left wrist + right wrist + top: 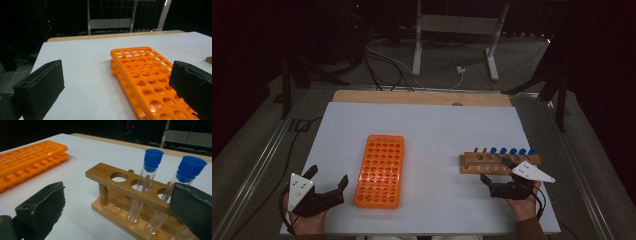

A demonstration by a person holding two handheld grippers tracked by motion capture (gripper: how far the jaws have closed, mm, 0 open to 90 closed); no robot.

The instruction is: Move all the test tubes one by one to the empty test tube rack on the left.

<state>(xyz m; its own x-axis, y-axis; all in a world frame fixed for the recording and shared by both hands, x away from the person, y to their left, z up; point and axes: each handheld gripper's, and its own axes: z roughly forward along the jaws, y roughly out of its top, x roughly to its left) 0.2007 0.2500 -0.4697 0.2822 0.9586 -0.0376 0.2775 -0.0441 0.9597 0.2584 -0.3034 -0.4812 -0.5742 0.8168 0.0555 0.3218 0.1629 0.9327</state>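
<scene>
On the white tabletop (427, 125), the orange tube rack (380, 170) lies flat near the middle, and the wooden test-tube stand (499, 162) with blue-capped tubes (153, 157) sits to its right. Just left of the orange rack, the left tool (328, 181) has its jaws spread, holding nothing. Right beside the wooden stand's near edge, the right tool (497, 176) is likewise spread and empty

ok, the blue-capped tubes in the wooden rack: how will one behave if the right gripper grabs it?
The blue-capped tube looks like thin clear glass or plastic, so probably light, smooth and slippery. It is round, so likely to roll if laid flat. It stands loosely in the wooden rack, so it may tilt when nudged.
</scene>
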